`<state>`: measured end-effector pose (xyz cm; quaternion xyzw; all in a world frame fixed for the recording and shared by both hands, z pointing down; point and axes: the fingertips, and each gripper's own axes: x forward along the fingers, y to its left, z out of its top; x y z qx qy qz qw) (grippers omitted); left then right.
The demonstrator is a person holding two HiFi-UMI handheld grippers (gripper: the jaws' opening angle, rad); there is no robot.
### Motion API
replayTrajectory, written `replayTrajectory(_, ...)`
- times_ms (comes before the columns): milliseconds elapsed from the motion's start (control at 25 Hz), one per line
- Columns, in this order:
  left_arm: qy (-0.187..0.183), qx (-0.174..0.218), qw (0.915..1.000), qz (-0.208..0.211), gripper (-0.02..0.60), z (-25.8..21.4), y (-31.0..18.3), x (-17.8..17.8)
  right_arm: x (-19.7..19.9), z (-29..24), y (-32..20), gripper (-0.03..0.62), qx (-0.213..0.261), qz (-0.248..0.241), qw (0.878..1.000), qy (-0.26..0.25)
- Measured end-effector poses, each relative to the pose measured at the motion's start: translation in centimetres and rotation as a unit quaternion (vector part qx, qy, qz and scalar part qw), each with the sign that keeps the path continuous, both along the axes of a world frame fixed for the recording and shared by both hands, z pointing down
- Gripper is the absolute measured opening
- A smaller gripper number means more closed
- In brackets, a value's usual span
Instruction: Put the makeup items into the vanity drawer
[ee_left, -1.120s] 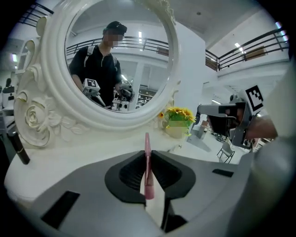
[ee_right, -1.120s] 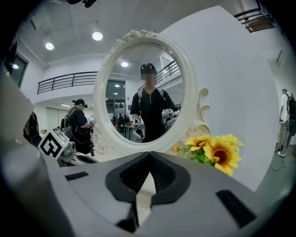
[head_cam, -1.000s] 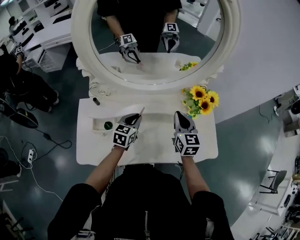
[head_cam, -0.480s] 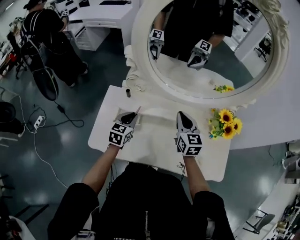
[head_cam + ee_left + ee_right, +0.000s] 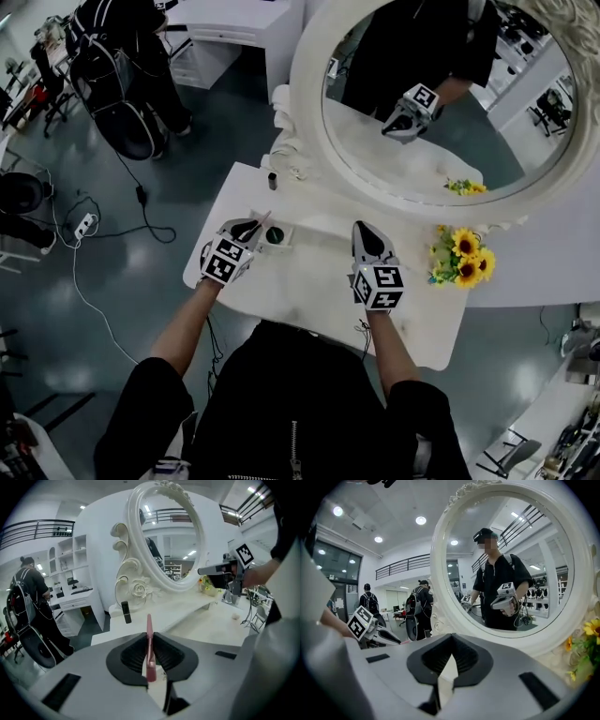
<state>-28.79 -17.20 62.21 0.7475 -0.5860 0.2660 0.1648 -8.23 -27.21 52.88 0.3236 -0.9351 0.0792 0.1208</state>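
Observation:
My left gripper [image 5: 251,228] is shut on a thin pink makeup stick [image 5: 265,219], which stands up between the pads [image 5: 149,644]. It hovers at the vanity's left end, just left of a small open white compartment [image 5: 286,228] with a round dark green item [image 5: 275,235] in it. A black lipstick tube [image 5: 273,180] stands upright at the back left by the mirror's base, and shows ahead of the left jaws [image 5: 125,612]. My right gripper [image 5: 364,228] is over the middle of the tabletop, its jaws together with nothing between them [image 5: 444,679].
A big oval mirror [image 5: 441,94] in a carved white frame rises behind the vanity top [image 5: 309,291]. Sunflowers [image 5: 464,258] stand at the back right. A person with a backpack [image 5: 131,56] stands on the floor to the left, near cables [image 5: 84,225].
The view has swung left. My left gripper has moved left along the vanity with the pink stick; the green item, once on its left, is now on its right. The right gripper is farther from the flowers.

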Motion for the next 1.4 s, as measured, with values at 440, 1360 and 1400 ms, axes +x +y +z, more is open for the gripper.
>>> replayTrajectory(440,-0.154,-0.14,0.9596,0.19,0.057,6.0,-0.3,0.0,4.6,-0.5,-1.7,0.005,0.005,0.059,0.998,0.007)
replayTrajectory(1360,-0.164,-0.197,0.9418,0.218,0.077,10.2,-2.4,0.0,9.8,-0.3,-1.0,0.005,0.003,0.108,0.994,0.019)
replayTrajectory(1400,-0.157,-0.193,0.9452,0.211,0.076,10.0,-2.3,0.0,9.7,-0.2,-0.9,0.005,0.002,0.107,0.994,0.018)
